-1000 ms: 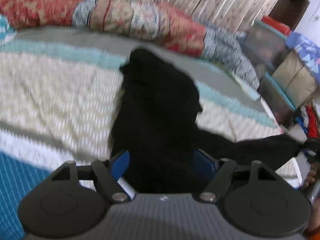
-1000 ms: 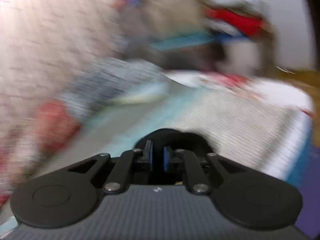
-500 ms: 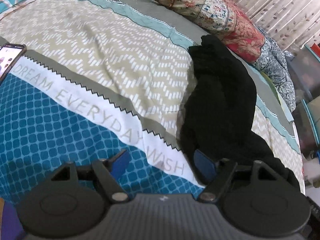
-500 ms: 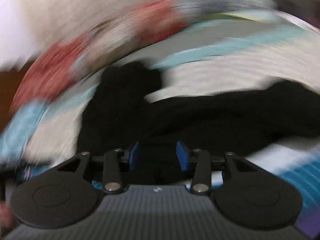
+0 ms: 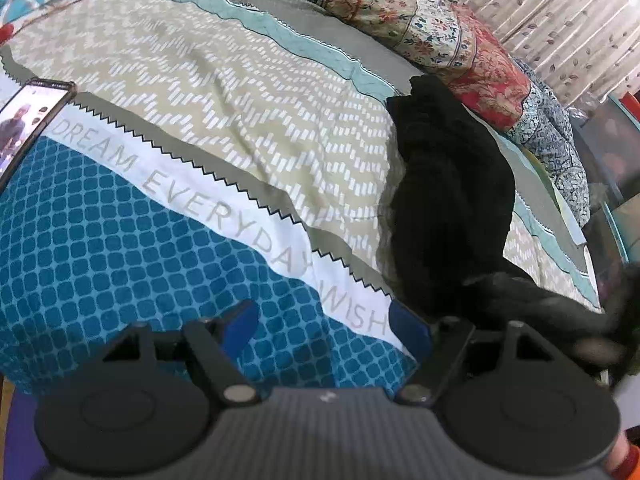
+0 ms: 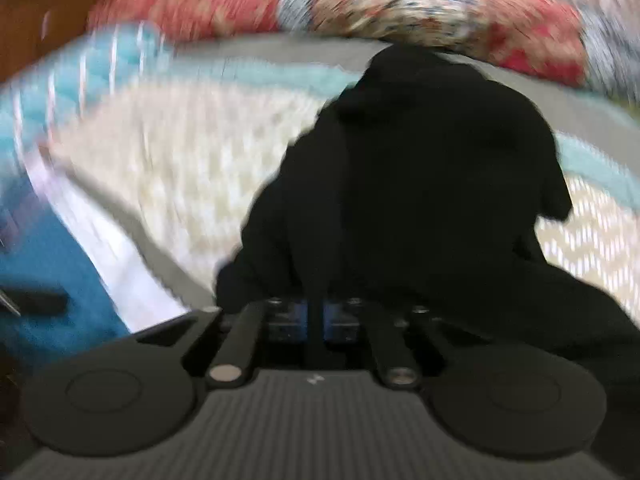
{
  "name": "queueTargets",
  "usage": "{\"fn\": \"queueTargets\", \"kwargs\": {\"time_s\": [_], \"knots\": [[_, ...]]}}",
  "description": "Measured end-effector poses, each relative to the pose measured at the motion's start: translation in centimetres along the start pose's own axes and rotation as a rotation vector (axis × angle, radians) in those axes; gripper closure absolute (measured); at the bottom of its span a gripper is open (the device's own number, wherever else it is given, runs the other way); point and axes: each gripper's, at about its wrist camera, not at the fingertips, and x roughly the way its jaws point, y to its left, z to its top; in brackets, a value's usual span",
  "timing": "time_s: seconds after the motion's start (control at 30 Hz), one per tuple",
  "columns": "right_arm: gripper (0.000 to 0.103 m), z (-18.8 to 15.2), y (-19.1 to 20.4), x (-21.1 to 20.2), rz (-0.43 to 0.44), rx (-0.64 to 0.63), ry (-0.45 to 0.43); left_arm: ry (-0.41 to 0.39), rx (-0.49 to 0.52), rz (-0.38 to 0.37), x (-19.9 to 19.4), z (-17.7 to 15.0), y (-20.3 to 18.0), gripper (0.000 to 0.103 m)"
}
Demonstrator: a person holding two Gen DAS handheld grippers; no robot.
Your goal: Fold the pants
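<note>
Black pants [image 5: 448, 200] lie crumpled on the right side of the patterned bedspread [image 5: 200, 100]. Their near end trails off blurred toward the lower right. My left gripper [image 5: 324, 320] hangs open over the blue checked band of the bedspread. Nothing sits between its blue pads, and the pants lie just right of its right finger. In the right wrist view the pants [image 6: 420, 180] fill the middle as a dark heap. My right gripper [image 6: 316, 316] is shut on their near edge, with a dark strip of cloth pinched between its pads.
A phone [image 5: 28, 124] with a lit screen lies at the bed's left edge. A rolled floral quilt [image 5: 440, 28] runs along the far side, with a curtain behind it. Shelves and boxes [image 5: 608, 152] stand past the bed's right end.
My left gripper swung off the pants and now hangs over the blue band. My right gripper opened, swept round from the room to the pants and shut on their near edge.
</note>
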Motion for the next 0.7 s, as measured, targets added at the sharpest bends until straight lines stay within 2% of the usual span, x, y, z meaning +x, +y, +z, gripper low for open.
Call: {"fn": "queueTargets", "kwargs": {"time_s": [0.07,0.13,0.17,0.2,0.23,0.3,0.37,0.43,0.5,0.7], "knots": [[0.094,0.6,-3.4,-4.5,0.191,0.227,-0.132,0.003,0.0,-0.01,0.4,0.2,-0.1,0.029],[0.094,-0.3,-8.0,-9.1,0.371,0.46,-0.315,0.01,0.006,-0.029,0.9,0.5,-0.6,0.029],[0.094,-1.2,-9.6,-10.4,0.4,0.531,-0.381,0.014,0.01,-0.039,1.2,0.7,-1.0,0.029],[0.094,-2.2,-11.6,-11.4,0.385,0.595,-0.433,0.02,0.018,-0.051,1.6,0.8,-1.6,0.029],[0.094,-3.0,-13.1,-11.6,0.323,0.628,-0.433,0.027,0.032,-0.067,2.0,1.0,-2.3,0.029],[0.094,-5.1,-16.3,-10.1,0.129,0.731,-0.319,0.037,0.063,-0.098,2.6,1.2,-3.7,0.029],[0.094,-7.9,-18.6,-8.0,0.057,0.854,-0.209,0.052,0.097,-0.138,3.4,1.4,-5.6,0.023],[0.094,-11.1,-20.2,-6.6,0.1,0.991,-0.175,0.072,0.12,-0.163,4.4,1.6,-7.1,0.017],[0.096,-13.2,-20.7,-6.3,0.185,1.116,-0.229,0.096,0.141,-0.17,5.8,1.8,-8.6,0.011],[0.096,-13.6,-20.9,-6.8,0.221,1.123,-0.228,0.222,0.065,-0.234,11.8,3.0,-12.3,0.008]]}}
